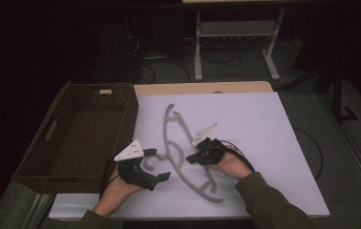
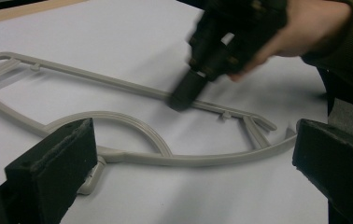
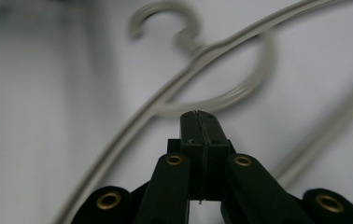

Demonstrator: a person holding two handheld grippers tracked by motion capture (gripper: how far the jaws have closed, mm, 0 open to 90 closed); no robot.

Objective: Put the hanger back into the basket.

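Observation:
A grey plastic hanger [image 1: 168, 143] lies flat on the white sheet [image 1: 264, 138]. My left gripper [image 1: 158, 165] stands open at its hook end, one jaw on each side of the hook. From the left gripper view the hanger [image 2: 132, 119] lies just beyond the wide-apart jaws. My right gripper [image 1: 193, 157] is shut, its tip [image 2: 186, 91] resting on the hanger's straight bar. Along the right gripper's closed jaws [image 3: 201, 133] nothing is between them, and the hanger's hook and curved neck [image 3: 240, 93] lie blurred ahead.
A brown wicker basket [image 1: 126, 119] stands at the left of the sheet, close to my left hand. The wooden table edge [image 1: 202, 88] runs along the back. Beyond it are the floor, cables and a white frame's legs [image 1: 198, 47].

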